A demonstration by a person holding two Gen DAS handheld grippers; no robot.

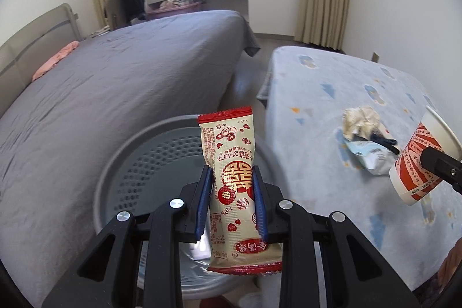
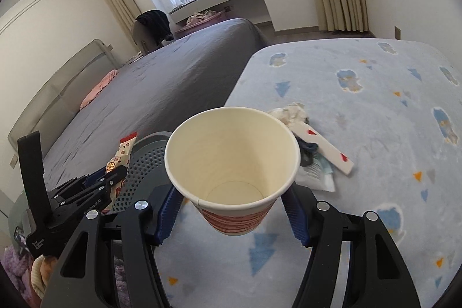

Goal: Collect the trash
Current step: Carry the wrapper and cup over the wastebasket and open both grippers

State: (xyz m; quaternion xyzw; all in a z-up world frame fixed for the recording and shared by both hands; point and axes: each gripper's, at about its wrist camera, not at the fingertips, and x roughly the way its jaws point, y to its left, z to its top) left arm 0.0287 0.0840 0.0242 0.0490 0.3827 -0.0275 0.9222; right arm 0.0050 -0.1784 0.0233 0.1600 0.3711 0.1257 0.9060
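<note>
A red-and-cream wrapper (image 1: 231, 186) is clamped in the left gripper (image 1: 232, 192) jaws above the grey bin (image 1: 121, 163) at lower centre, ready for dropping; a paper cup (image 2: 234, 172) is clamped by the right gripper (image 2: 234, 212).

Left gripper (image 1: 232, 192): matte black body of angular linkage arms with triangular cut-outs; four round silver pivot screws sit in a row across the links. Each finger (image 1: 204, 201) carries a blue ribbed pad on its inner face. Seen from the right wrist view, the same unit (image 2: 108, 173) shows small silver screws along its fingers, an upright black post, and white lettering on the body, too small to read in full.

Right gripper (image 2: 232, 210): identical black linkage, four silver pivot screws, blue ribbed pads (image 2: 167, 217) on both fingers.
</note>
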